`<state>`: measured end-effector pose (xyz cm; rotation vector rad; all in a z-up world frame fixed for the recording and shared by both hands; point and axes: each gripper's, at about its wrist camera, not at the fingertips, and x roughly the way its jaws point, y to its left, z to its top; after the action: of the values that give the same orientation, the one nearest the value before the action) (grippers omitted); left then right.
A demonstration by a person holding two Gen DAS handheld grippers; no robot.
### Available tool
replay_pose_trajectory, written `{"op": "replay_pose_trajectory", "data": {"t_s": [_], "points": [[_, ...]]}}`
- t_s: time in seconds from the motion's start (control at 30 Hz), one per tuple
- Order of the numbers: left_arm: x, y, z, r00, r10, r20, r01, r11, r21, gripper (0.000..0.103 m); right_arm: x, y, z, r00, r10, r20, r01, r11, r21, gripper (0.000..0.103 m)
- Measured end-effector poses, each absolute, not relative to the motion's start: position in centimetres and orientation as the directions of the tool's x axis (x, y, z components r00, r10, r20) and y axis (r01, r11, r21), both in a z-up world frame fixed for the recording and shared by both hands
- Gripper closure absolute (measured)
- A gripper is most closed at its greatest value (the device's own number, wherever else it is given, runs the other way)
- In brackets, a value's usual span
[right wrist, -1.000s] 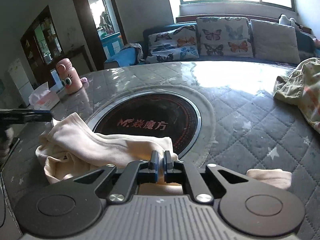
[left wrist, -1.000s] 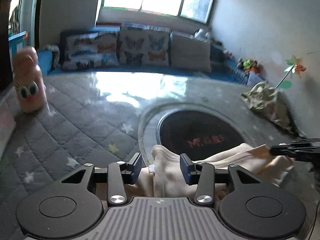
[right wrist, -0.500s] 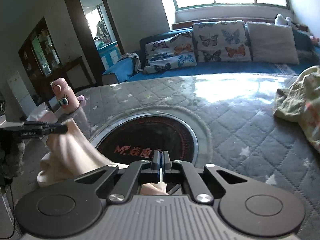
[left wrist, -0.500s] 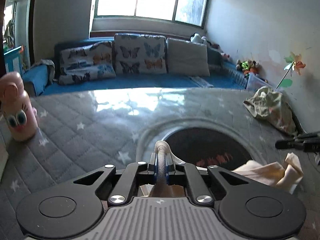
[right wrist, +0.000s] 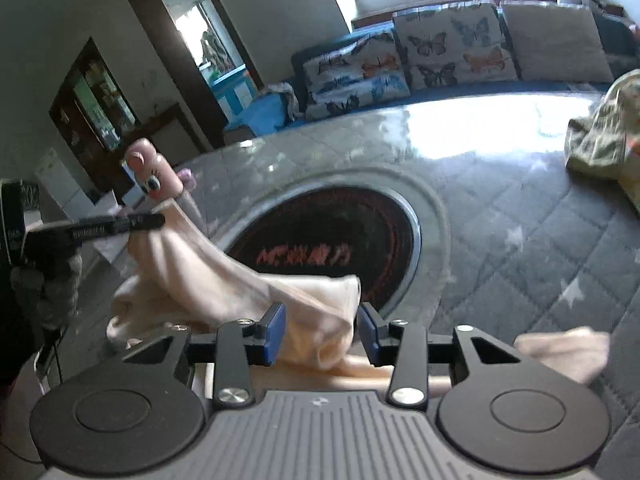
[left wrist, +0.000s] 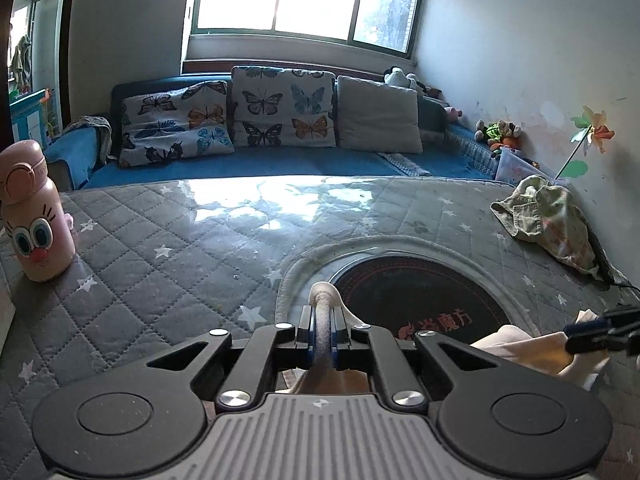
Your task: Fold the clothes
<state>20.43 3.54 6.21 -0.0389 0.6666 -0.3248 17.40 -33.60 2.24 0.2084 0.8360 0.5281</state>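
Observation:
A cream garment [left wrist: 325, 293] lies bunched at the near edge of the grey quilted table [left wrist: 168, 256]. My left gripper [left wrist: 323, 320] is shut on a raised fold of it, which sticks up past the fingertips. In the right wrist view that gripper [right wrist: 120, 224] holds the cloth [right wrist: 208, 272] lifted at the left, so it slopes down to my right gripper [right wrist: 322, 322]. The right gripper's jaws are opening: the cloth still sits between the blue pads, with a gap showing at the right pad. The right gripper [left wrist: 600, 330] also shows at the right edge of the left wrist view.
A pink cartoon-faced bottle [left wrist: 36, 220] stands at the table's left. A crumpled olive garment [left wrist: 548, 216] lies at the right by the wall. A round black hotplate [left wrist: 420, 300] sits in the table's middle. Behind is a blue sofa with butterfly cushions [left wrist: 280, 108].
My left gripper closed on a fold of the cream garment and lifted it. My right gripper, shut on the cloth before, now has its jaws apart.

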Motion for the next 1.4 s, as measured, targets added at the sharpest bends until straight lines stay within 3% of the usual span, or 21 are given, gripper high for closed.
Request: {"op": "replay_pose_trajectory", "data": {"t_s": [0.13, 0.23, 0.63, 0.93, 1.1, 1.23, 1.4], "points": [[20.6, 3.4, 6.6, 0.743, -0.296, -0.6, 0.283, 0.952, -0.12, 0.095, 17.7, -32.7, 2.3, 0.566, 0.519, -0.641, -0.384, 0.854, 0.352, 0.096], [21.2, 3.4, 7.1, 0.754, -0.282, -0.594, 0.275, 0.956, -0.104, 0.095, 18.6, -32.2, 3.6, 0.607, 0.499, -0.619, -0.389, 0.865, 0.316, 0.098], [27.4, 3.6, 7.5, 0.797, -0.172, -0.579, 0.163, 0.984, -0.067, 0.095, 27.0, -30.2, 8.0, 0.739, 0.384, -0.554, -0.353, 0.921, 0.167, 0.099], [32.7, 4.0, 4.1, 0.755, -0.113, -0.646, 0.06, 0.993, -0.104, 0.094, 34.9, -27.8, 3.4, 0.718, 0.266, -0.643, -0.268, 0.959, 0.097, 0.099], [32.7, 4.2, 3.1, 0.74, -0.116, -0.663, 0.052, 0.992, -0.115, 0.09, 36.3, -27.6, 0.6, 0.687, 0.23, -0.689, -0.237, 0.968, 0.087, 0.095], [30.6, 4.3, 4.1, 0.755, -0.127, -0.644, 0.072, 0.991, -0.111, 0.072, 35.5, -28.7, 0.9, 0.677, 0.24, -0.696, -0.229, 0.967, 0.111, 0.09], [26.5, 3.4, 5.3, 0.758, -0.177, -0.628, 0.14, 0.984, -0.108, 0.072, 32.5, -30.7, 2.4, 0.658, 0.268, -0.703, -0.261, 0.958, 0.121, 0.085]]}}
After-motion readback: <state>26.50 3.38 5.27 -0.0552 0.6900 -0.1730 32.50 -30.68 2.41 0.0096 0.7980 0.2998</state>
